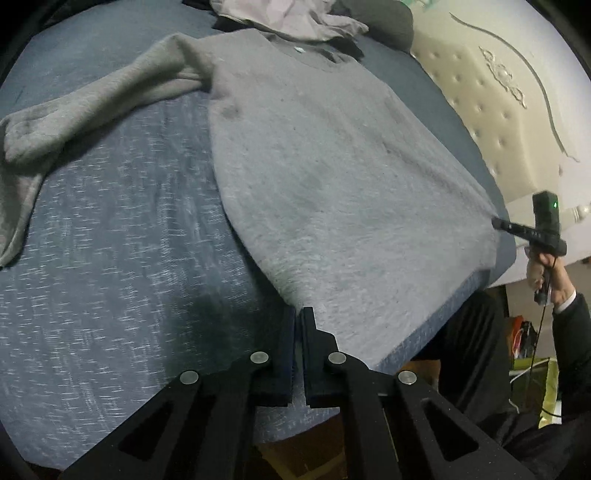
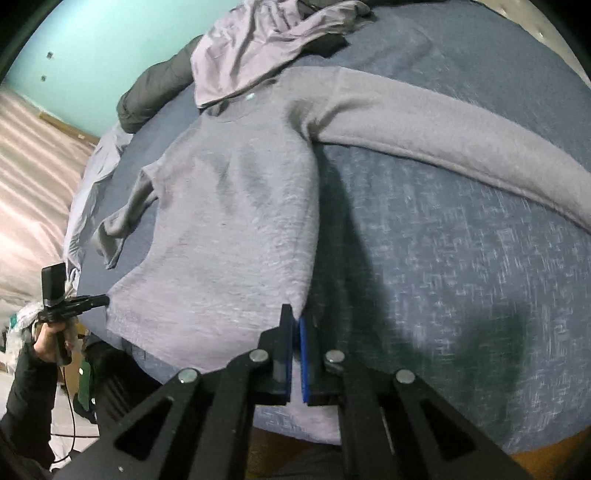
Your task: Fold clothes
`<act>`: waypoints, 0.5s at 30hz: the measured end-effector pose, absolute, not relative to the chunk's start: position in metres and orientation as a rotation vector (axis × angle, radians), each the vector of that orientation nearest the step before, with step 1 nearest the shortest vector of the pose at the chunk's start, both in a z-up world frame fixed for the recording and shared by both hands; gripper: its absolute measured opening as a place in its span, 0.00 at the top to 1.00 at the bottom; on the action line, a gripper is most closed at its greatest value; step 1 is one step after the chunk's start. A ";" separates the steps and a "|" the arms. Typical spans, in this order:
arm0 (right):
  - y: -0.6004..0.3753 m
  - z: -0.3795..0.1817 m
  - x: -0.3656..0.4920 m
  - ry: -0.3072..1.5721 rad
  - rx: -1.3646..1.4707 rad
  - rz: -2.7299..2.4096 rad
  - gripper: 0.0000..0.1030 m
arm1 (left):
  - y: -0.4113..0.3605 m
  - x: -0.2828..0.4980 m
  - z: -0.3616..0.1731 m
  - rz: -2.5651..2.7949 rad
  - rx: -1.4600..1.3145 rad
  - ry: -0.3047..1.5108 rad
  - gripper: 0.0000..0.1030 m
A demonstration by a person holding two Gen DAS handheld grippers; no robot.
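Note:
A grey long-sleeved sweater (image 1: 332,166) lies spread flat on a blue bedspread (image 1: 110,240), neck at the far end. In the left wrist view my left gripper (image 1: 299,312) is shut on the near hem corner. Off to the right, my right gripper (image 1: 496,222) pinches the other hem corner. One sleeve (image 1: 92,107) stretches away to the left. In the right wrist view my right gripper (image 2: 293,314) is shut on its corner of the sweater (image 2: 229,221). My left gripper (image 2: 103,300) grips the far corner at the left. A long sleeve (image 2: 443,125) runs off to the right.
A pale lilac garment (image 1: 291,18) and a dark jacket (image 1: 388,22) are piled beyond the neck. A cream tufted headboard (image 1: 498,110) stands at the right. The bed's near edge (image 1: 424,332) runs just under the hem. A person's hand and dark sleeve (image 1: 565,295) hold the right gripper.

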State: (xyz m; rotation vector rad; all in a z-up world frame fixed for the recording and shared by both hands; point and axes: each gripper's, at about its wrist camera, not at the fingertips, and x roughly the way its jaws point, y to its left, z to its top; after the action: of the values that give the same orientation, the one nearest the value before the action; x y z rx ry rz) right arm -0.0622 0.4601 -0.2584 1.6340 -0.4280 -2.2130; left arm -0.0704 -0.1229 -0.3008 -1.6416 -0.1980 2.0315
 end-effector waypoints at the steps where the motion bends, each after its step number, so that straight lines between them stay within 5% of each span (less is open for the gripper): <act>1: 0.462 -0.260 -0.060 -0.430 1.642 -2.214 0.98 | -0.126 -0.071 -0.300 2.036 -1.640 -0.205 0.97; 7: 0.469 -0.281 -0.055 -0.448 1.731 -2.184 0.95 | -0.133 -0.071 -0.313 2.023 -1.674 -0.221 0.97; 10: 0.478 -0.292 -0.052 -0.480 1.781 -2.167 0.74 | -0.136 -0.072 -0.322 2.007 -1.695 -0.248 0.97; 15: 0.482 -0.298 -0.043 -0.490 1.816 -2.113 0.64 | -0.140 -0.072 -0.338 1.980 -1.730 -0.293 0.94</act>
State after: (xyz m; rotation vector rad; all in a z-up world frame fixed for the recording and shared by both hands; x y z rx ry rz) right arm -0.0431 0.4824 -0.2976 1.8164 -0.4899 -2.1135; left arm -0.0724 -0.1398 -0.3385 -1.7296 -0.2934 1.9796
